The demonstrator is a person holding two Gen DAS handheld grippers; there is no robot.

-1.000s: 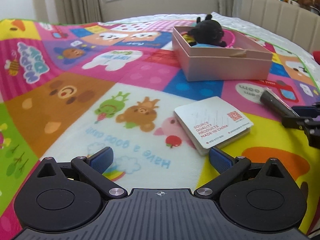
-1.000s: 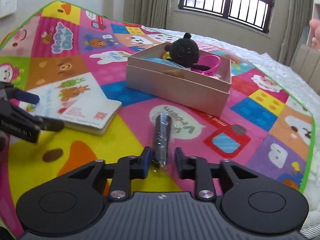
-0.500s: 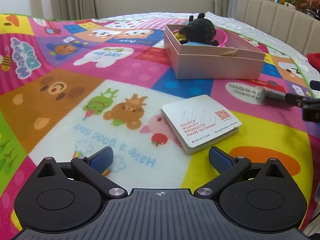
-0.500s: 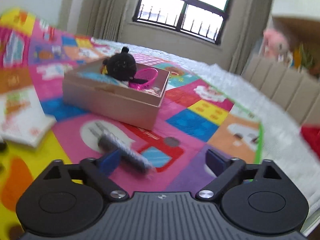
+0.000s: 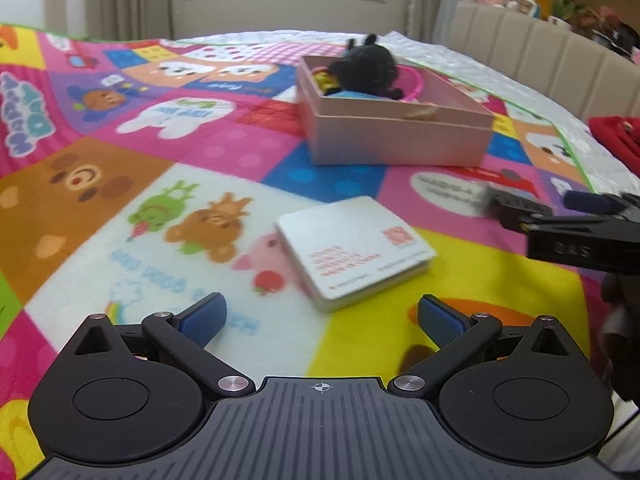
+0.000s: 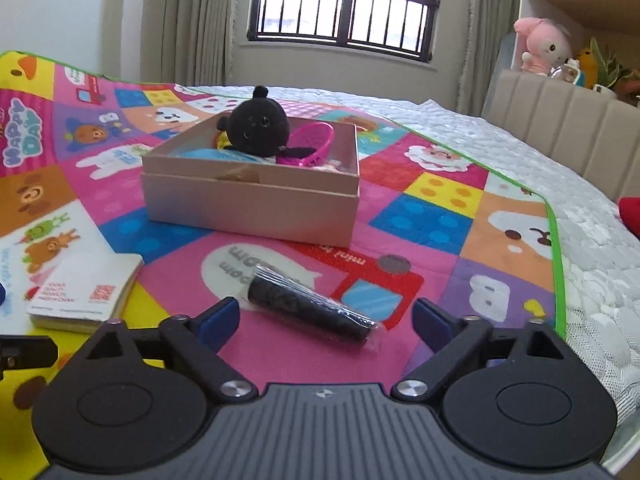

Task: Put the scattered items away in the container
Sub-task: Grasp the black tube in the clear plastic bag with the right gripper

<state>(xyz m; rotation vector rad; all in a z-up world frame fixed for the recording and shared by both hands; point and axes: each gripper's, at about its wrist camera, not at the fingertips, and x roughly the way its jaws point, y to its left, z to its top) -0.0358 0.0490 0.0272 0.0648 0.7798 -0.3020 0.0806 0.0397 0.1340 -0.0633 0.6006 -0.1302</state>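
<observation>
we hold both claws low over the play mat (image 6: 420,208) spread on the bed, and neither has anything in it. the right claw (image 6: 326,318) stands wide open with the black wrapped tube (image 6: 310,308) lying on the mat between its blue fingertips (image 6: 220,322), slanted across the gap and touching neither pad as far as we can tell — a spread that leaves room to come down around the tube. the left claw (image 5: 322,318) is just as wide, and the white card deck (image 5: 354,250) lies flat on the mat a little ahead of it, slightly right of centre, untouched.

the pink box (image 6: 252,204) sits open-topped further up the mat, beyond both loose items, so either claw has a short carry to it. inside it we see a black plush toy (image 6: 258,128) propped toward the far-left corner, a magenta plastic basket (image 6: 310,142) beside it and something blue under the plush. we judge the tidying part done: two items remain outside, the tube and the deck.

writing: the back of the deck carries a red qr code and red lines, readable in the right wrist view only as small capitals we cannot make out with certainty. the mat shows "happy day" at its left edge, a large letter "b" on a purple square, and upside-down blue lettering near the left claw that is too blurred to read. the side of the right claw, seen at the edge of the left wrist view, bears embossed characters we cannot read.
</observation>
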